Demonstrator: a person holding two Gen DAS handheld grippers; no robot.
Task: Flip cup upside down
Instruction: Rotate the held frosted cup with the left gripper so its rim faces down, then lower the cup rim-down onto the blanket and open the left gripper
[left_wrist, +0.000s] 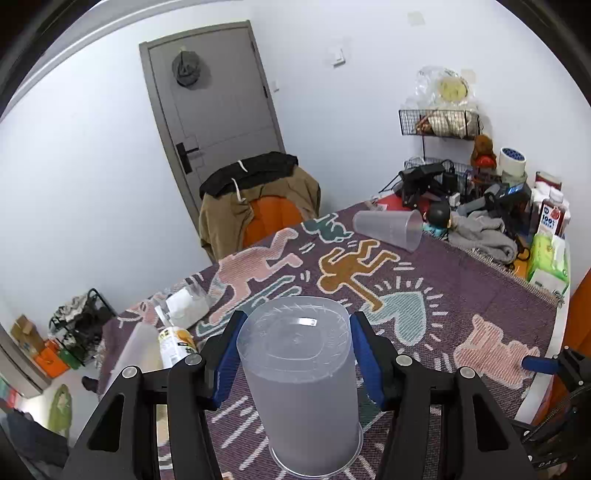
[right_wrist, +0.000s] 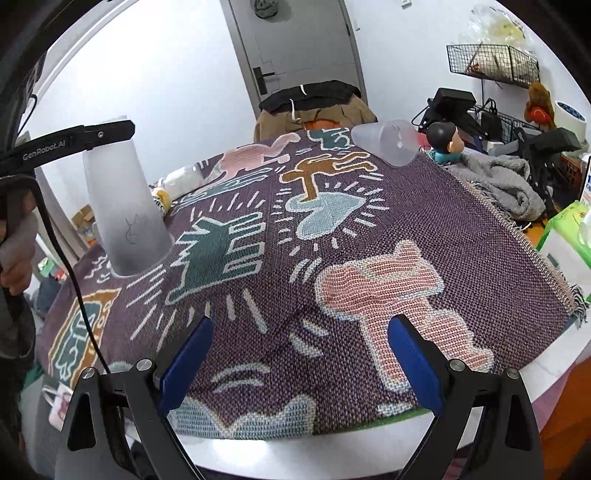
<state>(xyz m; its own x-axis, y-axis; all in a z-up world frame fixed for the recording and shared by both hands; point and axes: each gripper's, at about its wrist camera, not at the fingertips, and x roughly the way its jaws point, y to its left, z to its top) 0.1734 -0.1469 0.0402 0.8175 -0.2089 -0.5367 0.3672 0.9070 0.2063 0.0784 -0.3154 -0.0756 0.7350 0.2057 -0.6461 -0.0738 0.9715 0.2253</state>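
The left gripper (left_wrist: 295, 325) is clasping the frosted cup (left_wrist: 301, 384), already standing mouth-down on the table's patterned cloth (right_wrist: 332, 229) at frame's left; the right gripper (right_wrist: 299, 354) is idling, jaws spread.

The left wrist view looks down from close above the patterned tablecloth (left_wrist: 461, 295), facing the grey door (left_wrist: 214, 110), with an inverted cup (left_wrist: 299, 384) filling its near foreground. The right wrist view sits lower, nearer the cloth's front edge, and faces the same door (right_wrist: 295, 48). Both views share the cloth (right_wrist: 369, 229), the door, and a second cup (left_wrist: 388, 229) lying near the cloth's far edge (right_wrist: 388, 142).
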